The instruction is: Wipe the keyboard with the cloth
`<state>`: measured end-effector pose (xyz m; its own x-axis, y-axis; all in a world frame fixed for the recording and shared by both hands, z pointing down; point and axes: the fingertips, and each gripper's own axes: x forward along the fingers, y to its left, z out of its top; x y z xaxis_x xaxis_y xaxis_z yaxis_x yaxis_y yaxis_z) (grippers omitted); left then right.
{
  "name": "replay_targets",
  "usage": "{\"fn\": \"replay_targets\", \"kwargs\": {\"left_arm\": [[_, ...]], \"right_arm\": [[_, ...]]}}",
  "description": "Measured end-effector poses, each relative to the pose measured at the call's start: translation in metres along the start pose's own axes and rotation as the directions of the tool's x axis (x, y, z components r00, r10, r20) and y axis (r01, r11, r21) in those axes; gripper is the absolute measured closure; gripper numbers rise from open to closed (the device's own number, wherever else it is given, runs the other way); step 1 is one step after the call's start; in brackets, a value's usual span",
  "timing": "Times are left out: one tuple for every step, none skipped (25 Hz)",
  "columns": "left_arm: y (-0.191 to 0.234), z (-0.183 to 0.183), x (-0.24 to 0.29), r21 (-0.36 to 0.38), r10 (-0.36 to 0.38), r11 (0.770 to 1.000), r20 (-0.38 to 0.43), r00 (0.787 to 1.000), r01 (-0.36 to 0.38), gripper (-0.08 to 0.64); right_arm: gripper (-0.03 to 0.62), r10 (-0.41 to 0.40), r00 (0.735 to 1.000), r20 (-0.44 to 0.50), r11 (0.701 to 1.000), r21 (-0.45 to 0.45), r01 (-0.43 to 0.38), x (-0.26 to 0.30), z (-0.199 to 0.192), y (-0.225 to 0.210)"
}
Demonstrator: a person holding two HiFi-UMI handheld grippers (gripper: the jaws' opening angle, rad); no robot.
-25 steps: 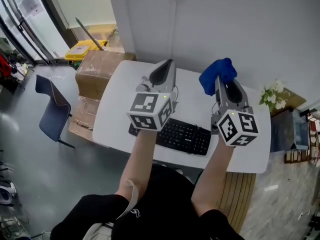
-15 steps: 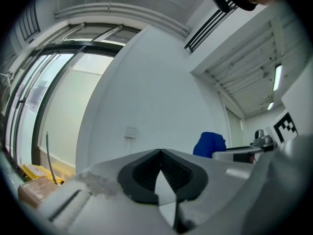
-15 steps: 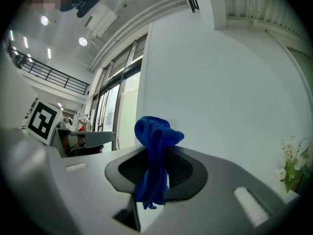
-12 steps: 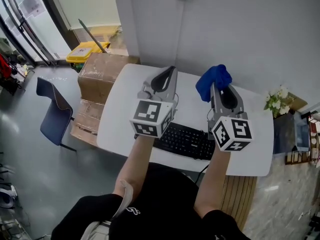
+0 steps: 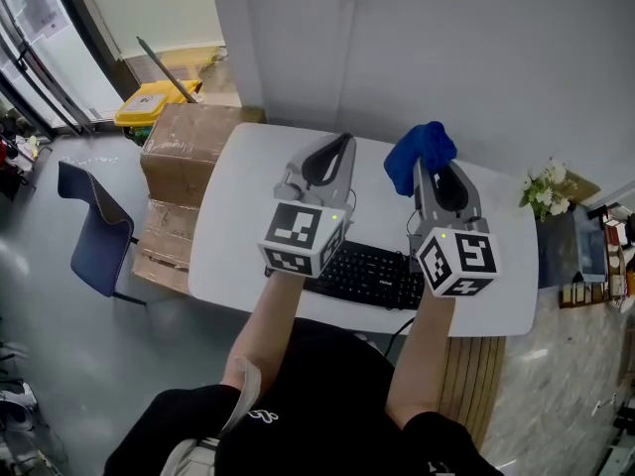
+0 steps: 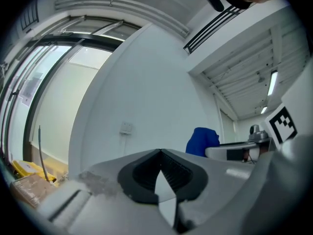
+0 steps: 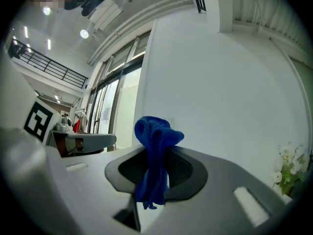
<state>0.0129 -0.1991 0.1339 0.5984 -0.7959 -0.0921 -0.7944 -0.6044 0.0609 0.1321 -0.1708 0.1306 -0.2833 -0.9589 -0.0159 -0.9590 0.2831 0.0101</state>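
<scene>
The blue cloth sat pinched at the tip of the right gripper, raised above the far part of the white desk and well apart from the black keyboard, which lay along the near edge of the desk under the two marker cubes. The right gripper's jaws were closed on the cloth. The left gripper was beside it, just as high, its jaws brought together at the tips with nothing between them.

The right gripper view showed the hold itself: the cloth ran as a narrow bunched strip between the dark ribbed pads, a loose rounded fold rising above the tips and a frayed end hanging below them. The left gripper view showed its own jaws meeting at a point, and off to the right the cloth on the other gripper. Only the head view took in the keyboard, along with a cardboard box against the left end of the desk, a dark blue chair on the floor and white flowers off the right end.

The cloth was a deep, even blue, soft and crumpled into thick folds.
</scene>
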Motion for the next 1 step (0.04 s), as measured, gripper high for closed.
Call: {"fn": "replay_targets", "kwargs": {"left_arm": [[0.0018, 0.0006, 0.0, 0.001, -0.004, 1.0, 0.001, 1.0, 0.004, 0.561]], "right_arm": [[0.499, -0.002, 1.0, 0.002, 1.0, -0.001, 0.002, 0.002, 0.0007, 0.0017]]}}
